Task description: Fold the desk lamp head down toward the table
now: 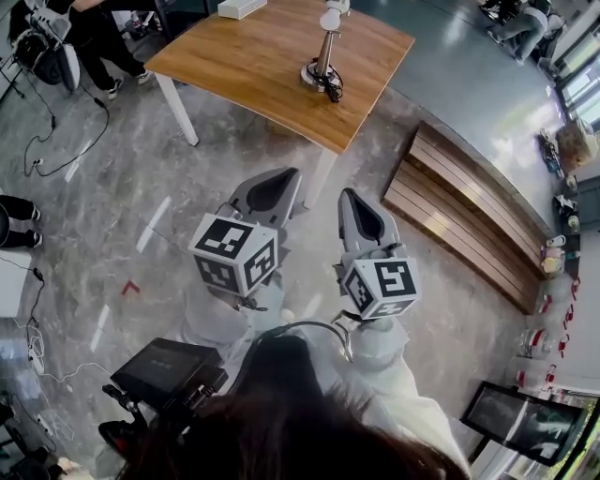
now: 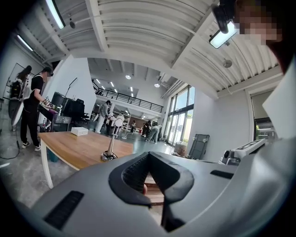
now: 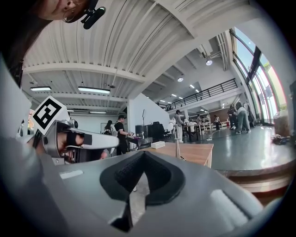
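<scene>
Both grey hand-held grippers, the left gripper point(image 1: 279, 178) and the right gripper point(image 1: 351, 199), are pointing toward the wooden table point(image 1: 246, 67) with their jaws clenched together and nothing between them, as each gripper view is showing. They are hanging over the grey marbled floor point(image 1: 112, 216), well apart from the slim desk lamp point(image 1: 324, 54), which is standing upright near the table's far right part on a small round base with a dark cable coiled beside it. Its pale head point(image 1: 330, 17) is sitting at the top of the thin stem. The lamp is probably light and top-heavy, so pushing the head alone is likely risking a slide or a tip on the smooth wood. The sensible hold is looking like one gripper pinning the base or lower stem while the other is taking the smooth head near its hinge, which may be stiff.
</scene>
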A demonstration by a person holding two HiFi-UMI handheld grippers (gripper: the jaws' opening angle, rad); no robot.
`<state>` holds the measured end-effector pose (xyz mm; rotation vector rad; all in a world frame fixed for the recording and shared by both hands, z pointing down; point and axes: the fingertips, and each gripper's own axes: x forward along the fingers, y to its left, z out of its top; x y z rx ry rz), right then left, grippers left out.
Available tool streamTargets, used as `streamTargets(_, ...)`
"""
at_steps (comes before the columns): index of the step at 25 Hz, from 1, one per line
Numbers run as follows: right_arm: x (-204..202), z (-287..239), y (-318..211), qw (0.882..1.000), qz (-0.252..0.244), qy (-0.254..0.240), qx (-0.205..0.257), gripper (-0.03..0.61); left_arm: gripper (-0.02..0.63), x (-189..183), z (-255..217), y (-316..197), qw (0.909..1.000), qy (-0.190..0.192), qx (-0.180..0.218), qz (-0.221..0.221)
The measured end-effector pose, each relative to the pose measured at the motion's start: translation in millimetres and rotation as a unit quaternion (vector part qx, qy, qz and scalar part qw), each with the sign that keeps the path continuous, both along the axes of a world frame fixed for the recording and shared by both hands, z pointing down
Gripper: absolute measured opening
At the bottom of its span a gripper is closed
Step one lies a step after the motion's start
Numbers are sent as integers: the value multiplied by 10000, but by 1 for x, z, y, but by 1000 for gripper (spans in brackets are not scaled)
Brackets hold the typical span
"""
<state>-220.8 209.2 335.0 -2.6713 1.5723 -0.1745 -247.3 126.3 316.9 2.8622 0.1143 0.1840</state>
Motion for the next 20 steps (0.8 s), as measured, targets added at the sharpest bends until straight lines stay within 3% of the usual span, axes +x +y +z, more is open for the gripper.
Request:
streamTargets(11, 171, 3, -102, 9992, 379, -11, -155, 2, 3, 170, -11, -119, 9997, 124, -11, 216)
streamTargets(20, 293, 29, -171, 9967, 676, -364, -269, 2, 3, 291, 7, -207, 9992, -78, -147, 362)
